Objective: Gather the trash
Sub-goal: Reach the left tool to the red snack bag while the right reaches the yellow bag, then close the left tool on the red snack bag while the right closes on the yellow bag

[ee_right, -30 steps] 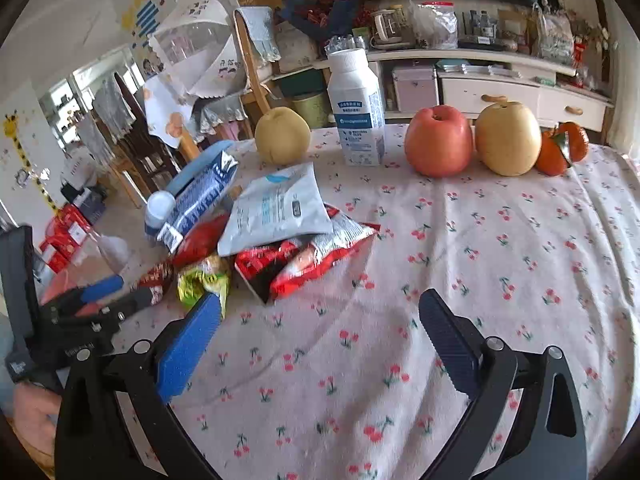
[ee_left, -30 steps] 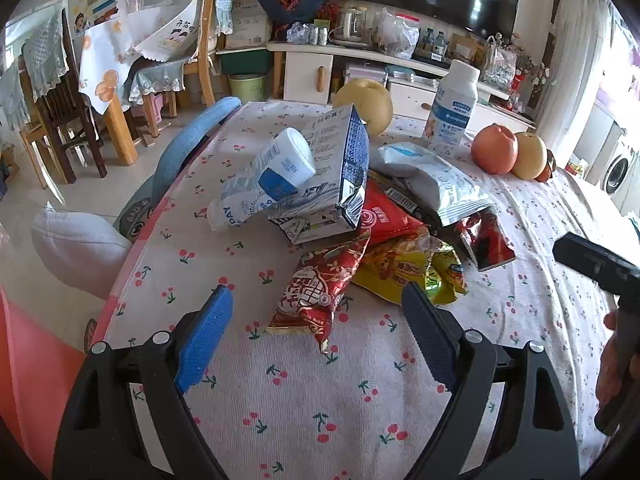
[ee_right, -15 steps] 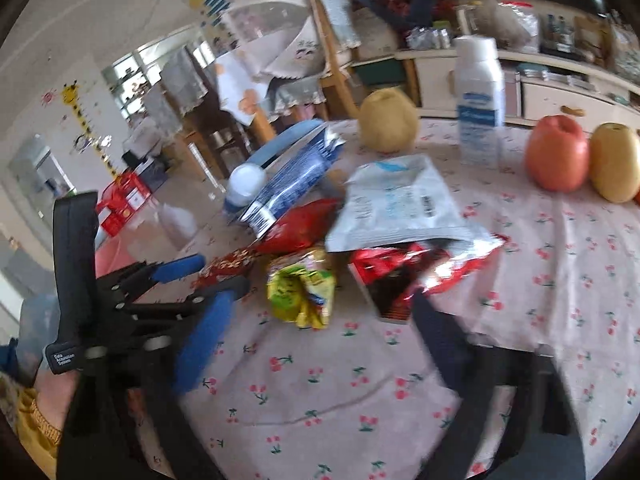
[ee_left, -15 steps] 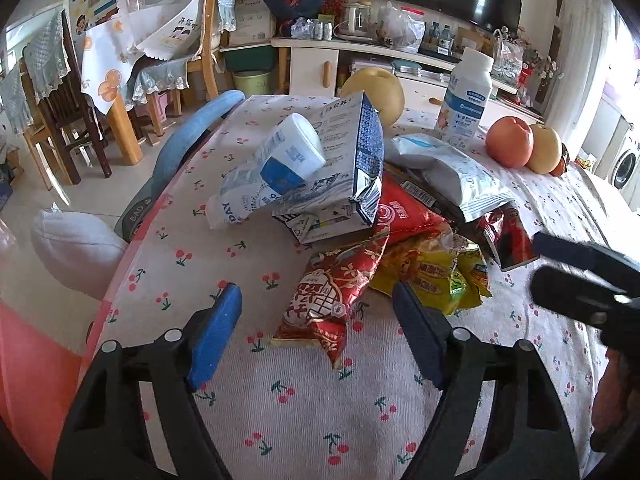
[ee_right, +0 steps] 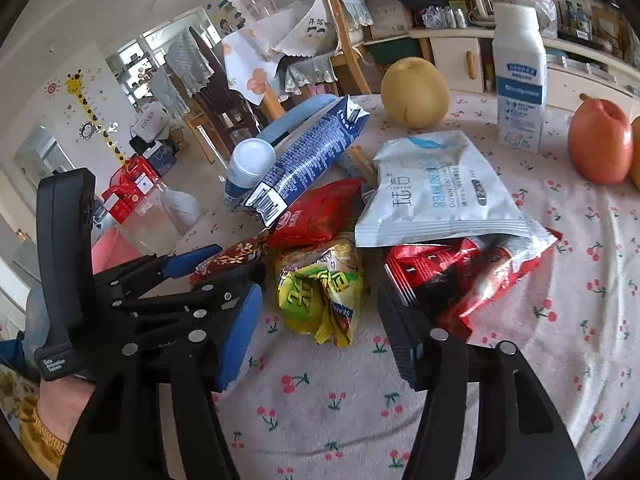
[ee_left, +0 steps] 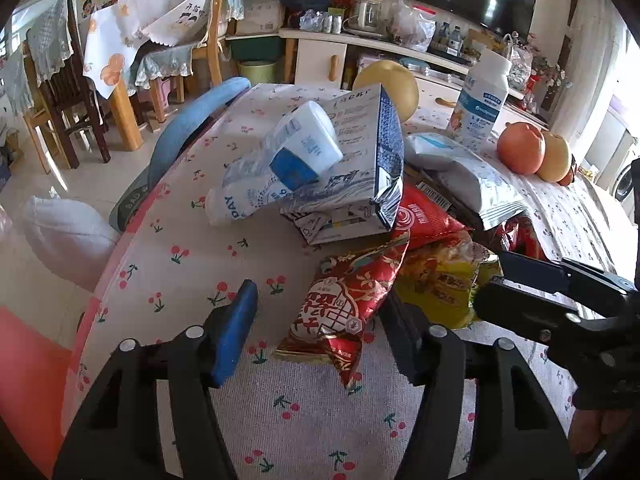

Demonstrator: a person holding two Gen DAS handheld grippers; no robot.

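Closing on a heap of snack litter, two hand-held grippers work a counter (ee_left: 168,248) covered in cherry-print cloth. Low in the left wrist frame, the left hand-held gripper (ee_left: 320,332) has its jaws narrowing around the near end of a red-and-gold snack wrapper (ee_left: 348,304); the pads do not yet appear to press it. Low in the right wrist frame, the right hand-held gripper (ee_right: 320,328) is likewise closing, a crumpled yellow-green wrapper (ee_right: 320,284) lying between its fingers, apparently untouched.

Just beyond, toward frame centre, lie a red chip bag (ee_right: 320,212), a white-and-silver pouch (ee_right: 436,192) overlapping a torn red-and-black packet (ee_right: 448,276), a flattened blue-and-white milk carton (ee_left: 360,160) and a tipped white plastic bottle (ee_left: 280,168) resting on it.

Farther back, in the upper frame, stand an upright milk bottle (ee_right: 520,76), a yellow pear (ee_right: 414,92) and a red apple (ee_right: 600,140), probably not trash.

The film wrappers look light, soft and slick; a pinch on a crimped end seam or bunched fold should hold better than flat film. The carton looks stiffer, best taken at an edge.
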